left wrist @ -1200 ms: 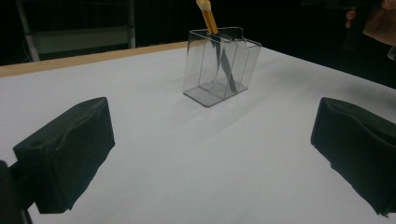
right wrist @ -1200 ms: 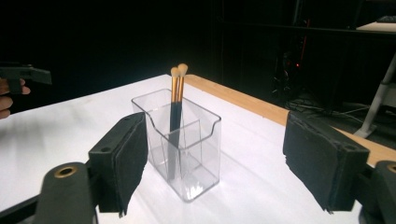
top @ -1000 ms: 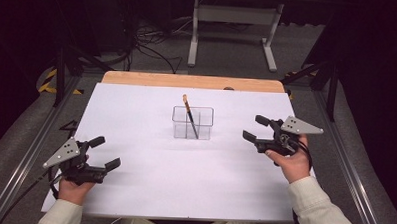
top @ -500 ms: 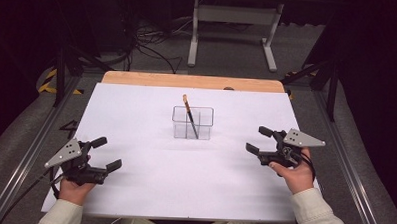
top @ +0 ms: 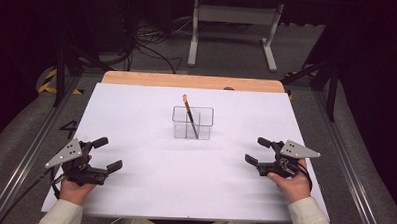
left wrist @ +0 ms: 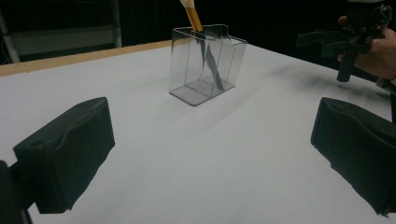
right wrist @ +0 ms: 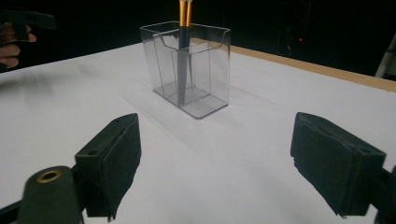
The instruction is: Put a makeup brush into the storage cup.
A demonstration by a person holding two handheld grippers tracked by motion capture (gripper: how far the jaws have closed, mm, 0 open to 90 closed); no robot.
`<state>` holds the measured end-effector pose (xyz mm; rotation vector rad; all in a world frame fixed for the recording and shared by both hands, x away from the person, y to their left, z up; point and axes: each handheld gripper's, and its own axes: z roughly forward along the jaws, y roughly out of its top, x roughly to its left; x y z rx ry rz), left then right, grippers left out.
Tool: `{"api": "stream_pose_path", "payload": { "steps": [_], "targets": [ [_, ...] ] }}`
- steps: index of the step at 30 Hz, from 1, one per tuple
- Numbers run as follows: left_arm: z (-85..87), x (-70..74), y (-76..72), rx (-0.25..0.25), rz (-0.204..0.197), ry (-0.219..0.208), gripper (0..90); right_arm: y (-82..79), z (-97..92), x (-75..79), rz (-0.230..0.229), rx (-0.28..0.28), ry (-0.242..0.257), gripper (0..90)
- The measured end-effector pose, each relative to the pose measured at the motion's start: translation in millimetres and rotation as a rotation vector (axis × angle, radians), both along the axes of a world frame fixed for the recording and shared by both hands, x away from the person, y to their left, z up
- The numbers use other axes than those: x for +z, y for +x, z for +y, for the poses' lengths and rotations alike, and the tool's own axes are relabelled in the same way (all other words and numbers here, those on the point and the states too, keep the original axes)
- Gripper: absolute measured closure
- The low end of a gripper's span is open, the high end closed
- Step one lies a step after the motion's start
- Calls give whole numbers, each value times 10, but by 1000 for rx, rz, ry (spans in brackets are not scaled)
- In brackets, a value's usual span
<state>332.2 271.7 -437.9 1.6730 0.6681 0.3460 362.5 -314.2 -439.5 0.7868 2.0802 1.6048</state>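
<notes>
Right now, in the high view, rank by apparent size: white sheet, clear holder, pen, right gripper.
1. White sheet
2. Right gripper, though it sits nearer the camera
3. Clear holder, close to the gripper, so unsure
4. Pen

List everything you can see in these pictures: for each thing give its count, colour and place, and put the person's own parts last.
holder: one, clear, compartments inside, middle of the sheet.
pen: one, orange top and dark lower part, leaning in the holder.
sheet: one, white, covering the table.
table: one, wooden edge showing at the far side.
stand: one, grey, on the floor beyond the table.
left gripper: one, black, near left of the sheet, jaws open, empty.
right gripper: one, black, near right, jaws just opening, empty.
</notes>
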Motion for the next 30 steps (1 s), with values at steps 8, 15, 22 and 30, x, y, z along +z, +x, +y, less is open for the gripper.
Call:
{"api": "stream_pose_path", "payload": {
  "steps": [8,15,22,30],
  "targets": [
    [-16,-22,3,-9,2,-1,1,-35,14,-72,12,0,9,167],
    [-10,-51,19,-11,9,-13,1,-37,25,-154,10,-19,6,171],
    [-10,-74,35,-7,14,-13,1,-44,18,-161,-2,-31,14,154],
    [-6,-87,43,-3,17,-19,1,-44,63,-161,-3,-1,-29,110]
  ]
}}
